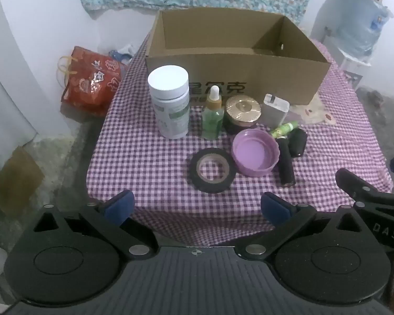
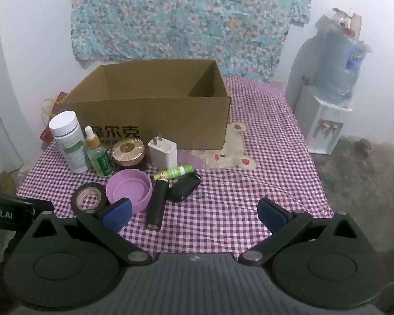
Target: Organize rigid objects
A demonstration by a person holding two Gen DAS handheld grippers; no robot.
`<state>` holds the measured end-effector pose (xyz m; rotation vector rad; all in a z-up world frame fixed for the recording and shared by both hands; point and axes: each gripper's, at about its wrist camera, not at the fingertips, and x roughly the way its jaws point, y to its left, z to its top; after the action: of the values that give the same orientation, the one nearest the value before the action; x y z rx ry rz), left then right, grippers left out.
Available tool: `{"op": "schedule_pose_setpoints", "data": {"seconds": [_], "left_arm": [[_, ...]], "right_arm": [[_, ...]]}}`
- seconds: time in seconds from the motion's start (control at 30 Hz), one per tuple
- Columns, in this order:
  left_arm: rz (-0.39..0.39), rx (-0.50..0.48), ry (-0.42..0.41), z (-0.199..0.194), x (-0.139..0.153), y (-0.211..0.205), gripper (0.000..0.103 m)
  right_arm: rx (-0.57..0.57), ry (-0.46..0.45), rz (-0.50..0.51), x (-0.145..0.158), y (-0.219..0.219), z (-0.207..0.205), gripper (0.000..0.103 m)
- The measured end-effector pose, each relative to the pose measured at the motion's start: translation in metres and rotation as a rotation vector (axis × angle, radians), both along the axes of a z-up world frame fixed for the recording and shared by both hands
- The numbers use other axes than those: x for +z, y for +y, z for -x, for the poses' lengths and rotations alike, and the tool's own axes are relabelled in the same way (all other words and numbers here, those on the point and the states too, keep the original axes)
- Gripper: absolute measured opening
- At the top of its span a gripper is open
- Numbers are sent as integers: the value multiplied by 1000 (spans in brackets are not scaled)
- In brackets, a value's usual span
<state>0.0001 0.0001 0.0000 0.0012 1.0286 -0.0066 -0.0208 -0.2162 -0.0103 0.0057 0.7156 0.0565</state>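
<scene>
An open cardboard box stands at the back of the checked table. In front of it are a white pill bottle, a green dropper bottle, a gold-lidded jar, a white charger, a purple lid, a black tape roll, a black tube, a black key fob and a green stick. My left gripper and right gripper are open and empty at the table's near edge.
A red gift bag sits on the floor left of the table. A water dispenser stands at the right. A floral cloth hangs on the back wall. The table's right half has a bear print.
</scene>
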Motion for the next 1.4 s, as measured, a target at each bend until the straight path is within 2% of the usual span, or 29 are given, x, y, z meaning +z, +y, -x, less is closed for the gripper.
{"op": "schedule_pose_setpoints", "data": {"seconds": [0.23, 0.47, 0.53, 1.4], "left_arm": [[-20, -5, -5, 0, 1, -4, 103], [-3, -4, -11, 1, 3, 3, 103], [-4, -5, -13, 1, 4, 3, 103], [-9, -11, -22, 2, 4, -1, 103]], "right_arm": [[6, 1, -2, 1, 1, -1, 103], [10, -2, 4, 6, -8, -6, 103], [8, -8, 20, 4, 4, 0, 103], [18, -12, 15, 5, 6, 3, 103]]}}
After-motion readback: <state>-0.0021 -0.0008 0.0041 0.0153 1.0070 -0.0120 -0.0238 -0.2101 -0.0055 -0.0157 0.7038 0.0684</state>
